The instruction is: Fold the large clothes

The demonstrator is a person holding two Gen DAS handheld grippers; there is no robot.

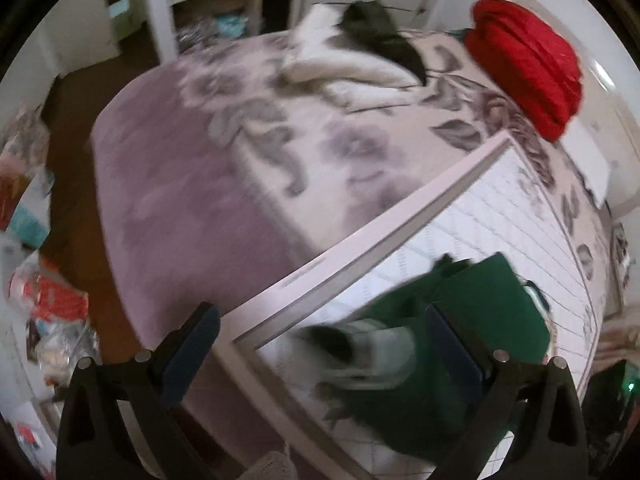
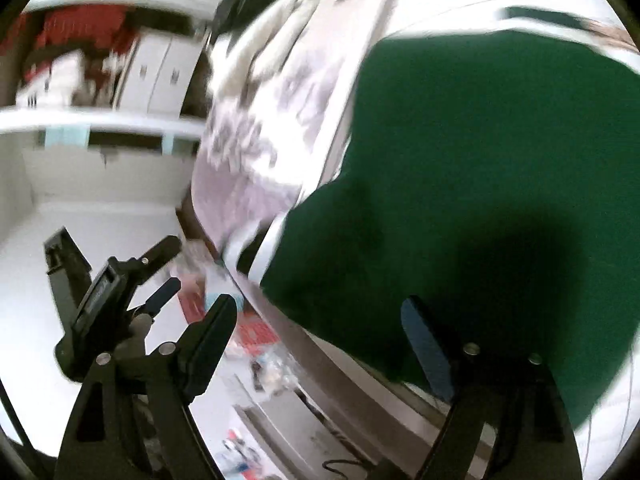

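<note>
Right, both grippers spread wide, nothing held. Left gripper [image 1: 320,344] hangs over the near edge of a white gridded board [image 1: 520,216] lying on the bed [image 1: 180,184]. The green garment [image 1: 472,320] lies on that board, bunched, just past the left fingers; the right gripper [image 2: 320,336] sits over it, view heavily blurred. Further off on the floral bedspread: a white-and-dark clothes pile [image 1: 352,48] and a red folded stack [image 1: 528,64].
</note>
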